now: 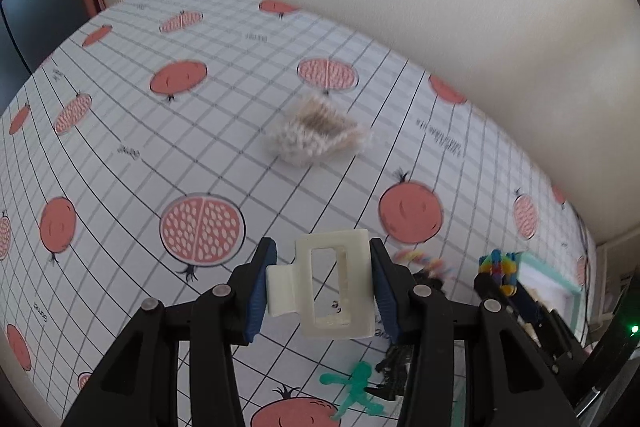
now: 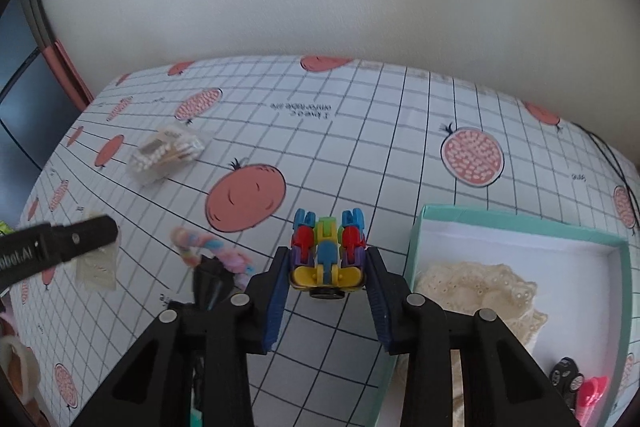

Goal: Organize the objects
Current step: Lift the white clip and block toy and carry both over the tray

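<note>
My left tool [image 1: 322, 287] pinches the stiff, light hair clip [image 1: 332, 285] by its sides; my right tool [image 2: 326, 267] pinches the hard toy car [image 2: 327, 253], which may be slippery.

Right gripper [image 2: 327, 269] grips a multicoloured toy [image 2: 328, 251] beside the teal box [image 2: 520, 223].

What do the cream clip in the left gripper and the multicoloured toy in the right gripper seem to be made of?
Cream hair clip: looks like hard plastic, slightly translucent and matte, with a moulded rectangular cut-out. Multicoloured toy car: probably glossy rigid plastic, snapped together from bright interlocking pieces; the dark wheel underneath may be plastic or rubber, unclear.
</note>
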The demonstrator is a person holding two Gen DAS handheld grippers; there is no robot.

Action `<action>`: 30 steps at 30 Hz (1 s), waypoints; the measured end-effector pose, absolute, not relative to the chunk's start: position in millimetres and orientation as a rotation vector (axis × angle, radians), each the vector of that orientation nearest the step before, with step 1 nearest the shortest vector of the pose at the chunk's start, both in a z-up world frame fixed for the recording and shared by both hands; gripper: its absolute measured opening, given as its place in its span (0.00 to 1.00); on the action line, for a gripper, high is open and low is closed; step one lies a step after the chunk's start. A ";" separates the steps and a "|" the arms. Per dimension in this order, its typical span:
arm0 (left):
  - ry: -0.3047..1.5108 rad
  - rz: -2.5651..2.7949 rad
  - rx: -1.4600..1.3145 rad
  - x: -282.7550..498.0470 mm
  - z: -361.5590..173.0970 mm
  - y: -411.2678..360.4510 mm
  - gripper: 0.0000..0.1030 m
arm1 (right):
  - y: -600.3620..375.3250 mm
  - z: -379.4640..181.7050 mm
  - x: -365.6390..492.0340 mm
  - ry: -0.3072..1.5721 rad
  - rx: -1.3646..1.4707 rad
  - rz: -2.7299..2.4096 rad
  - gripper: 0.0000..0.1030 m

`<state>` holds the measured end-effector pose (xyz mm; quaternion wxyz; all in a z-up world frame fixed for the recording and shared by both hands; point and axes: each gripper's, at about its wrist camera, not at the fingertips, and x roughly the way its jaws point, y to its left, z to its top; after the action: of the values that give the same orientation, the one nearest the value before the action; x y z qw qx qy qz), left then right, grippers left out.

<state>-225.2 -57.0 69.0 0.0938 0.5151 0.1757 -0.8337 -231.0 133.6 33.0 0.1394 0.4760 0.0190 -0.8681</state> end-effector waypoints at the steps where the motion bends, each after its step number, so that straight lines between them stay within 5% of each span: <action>1: 0.526 -2.485 1.511 -224.7 74.4 -57.2 0.47 | 134.1 36.8 -229.5 0.059 1.366 -2.510 0.38; 13: 0.540 -2.613 1.442 -220.1 115.4 -32.7 0.47 | 157.0 76.0 -210.4 0.111 1.317 -2.552 0.38; 30: 0.472 -2.792 1.573 -216.8 123.6 74.1 0.47 | 282.1 103.3 -206.9 -0.056 1.376 -2.693 0.38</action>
<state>-216.8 74.1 123.6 -0.0485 0.4850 0.1457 -0.8609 -206.9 282.1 103.3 0.0584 0.4542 -0.0186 -0.8888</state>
